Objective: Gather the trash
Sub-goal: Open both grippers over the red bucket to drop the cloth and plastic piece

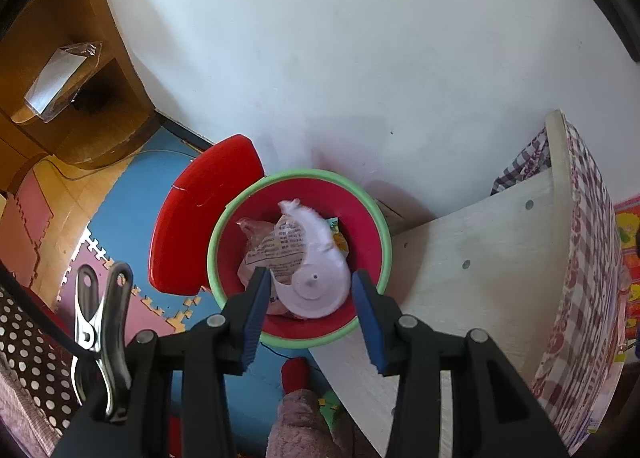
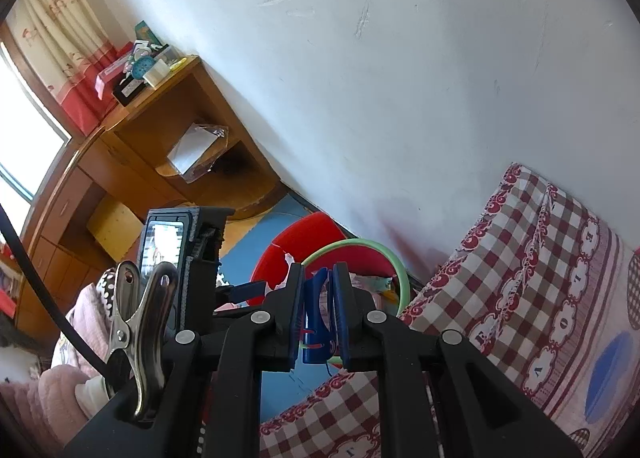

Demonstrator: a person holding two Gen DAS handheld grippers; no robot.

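Right fingers (image 2: 341, 312) tight on blue wrapper (image 2: 315, 322); left fingers (image 1: 256, 298) apart, empty.

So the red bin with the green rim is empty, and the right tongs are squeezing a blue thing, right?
Not quite. The bin isn't empty: the left wrist view shows a white plastic piece and a printed wrapper inside it. The rest holds: the right tongs are squeezing a blue thing, seen in the right wrist view.

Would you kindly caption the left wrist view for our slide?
Left gripper hovering open above white trash inside the green-rimmed red bin.
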